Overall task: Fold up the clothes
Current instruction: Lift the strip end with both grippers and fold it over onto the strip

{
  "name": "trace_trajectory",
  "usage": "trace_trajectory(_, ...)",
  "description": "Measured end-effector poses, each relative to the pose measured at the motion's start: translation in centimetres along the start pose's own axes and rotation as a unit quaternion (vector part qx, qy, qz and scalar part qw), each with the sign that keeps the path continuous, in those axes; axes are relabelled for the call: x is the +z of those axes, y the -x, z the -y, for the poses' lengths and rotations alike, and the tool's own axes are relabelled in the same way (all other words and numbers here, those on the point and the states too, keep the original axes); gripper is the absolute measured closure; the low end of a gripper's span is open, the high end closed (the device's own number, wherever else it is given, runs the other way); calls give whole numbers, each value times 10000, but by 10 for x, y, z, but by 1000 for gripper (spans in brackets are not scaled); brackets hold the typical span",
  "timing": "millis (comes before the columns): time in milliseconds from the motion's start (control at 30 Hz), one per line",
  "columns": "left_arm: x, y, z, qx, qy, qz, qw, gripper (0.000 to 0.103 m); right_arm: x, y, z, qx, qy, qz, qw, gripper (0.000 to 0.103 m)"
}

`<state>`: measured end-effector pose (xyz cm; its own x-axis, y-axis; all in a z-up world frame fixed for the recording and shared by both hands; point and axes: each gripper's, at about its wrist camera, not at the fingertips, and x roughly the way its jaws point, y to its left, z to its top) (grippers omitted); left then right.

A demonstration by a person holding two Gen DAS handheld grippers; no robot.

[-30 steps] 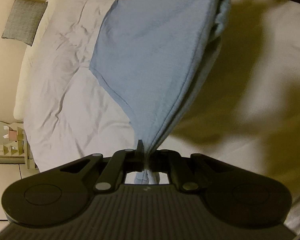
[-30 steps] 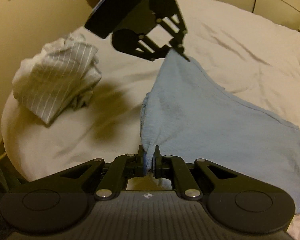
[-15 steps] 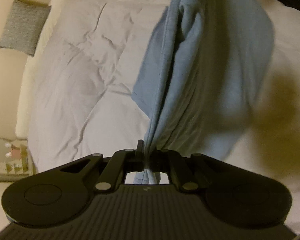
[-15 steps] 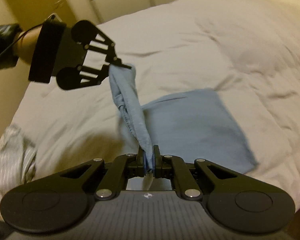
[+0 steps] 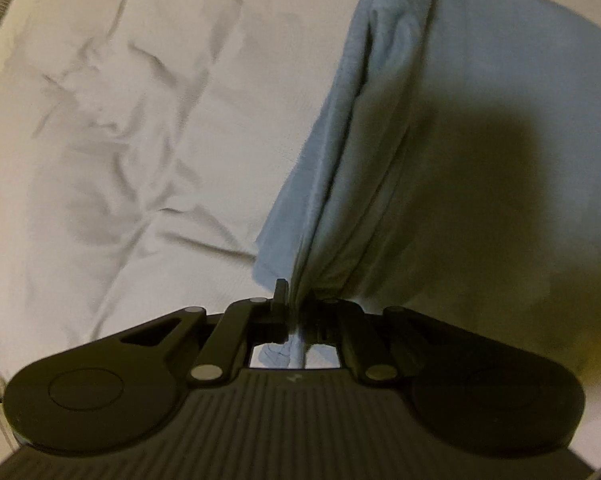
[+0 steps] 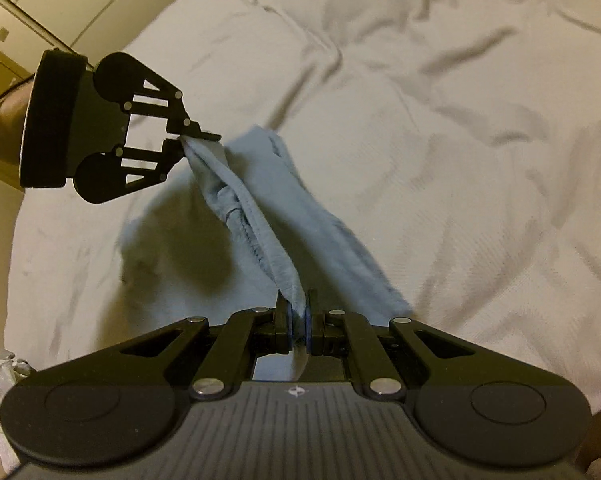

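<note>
Your right gripper (image 6: 298,316) is clamped on one end of the blue garment (image 6: 260,236), the cloth pinched between its blue-padded fingers. Your left gripper (image 6: 192,136) is closed on the other end; in its own view (image 5: 296,300) the fabric runs straight up out of the pinch. Between the two grips the edge is pulled into a bunched, ropey band held above the bed, while the rest of the garment hangs down from it and lies on the white duvet (image 6: 460,120).

Judging by this, you are in the middle of a fold: both ends of one edge are lifted and the body trails below. The next move likely calls for carrying that edge across and laying it down over the part resting on the duvet. Keep the two grips level and spread a little wider first, because the held edge is twisted and would land as a roll instead of a flat layer. Let go only once the cloth lies on the bed.

At the lower left of the right wrist view a scrap of pale crumpled cloth (image 6: 4,364) shows at the bed's edge; what it is cannot be told.

No basket, box or other container is in either view.
</note>
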<state>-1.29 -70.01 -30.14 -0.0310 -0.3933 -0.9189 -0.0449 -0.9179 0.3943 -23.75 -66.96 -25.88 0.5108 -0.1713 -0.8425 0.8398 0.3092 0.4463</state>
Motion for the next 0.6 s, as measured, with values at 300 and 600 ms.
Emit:
trace_trajectory(300, -7, -16, -22, -177, 837, 267, 9960, 80, -8, -7, 25, 66, -684, 46, 9976, 86)
trace_trajectory(600, -41, -21, -62, -400, 2535, 409, 9657, 74, -24, 4, 29, 96, -1322, 210, 9910, 81)
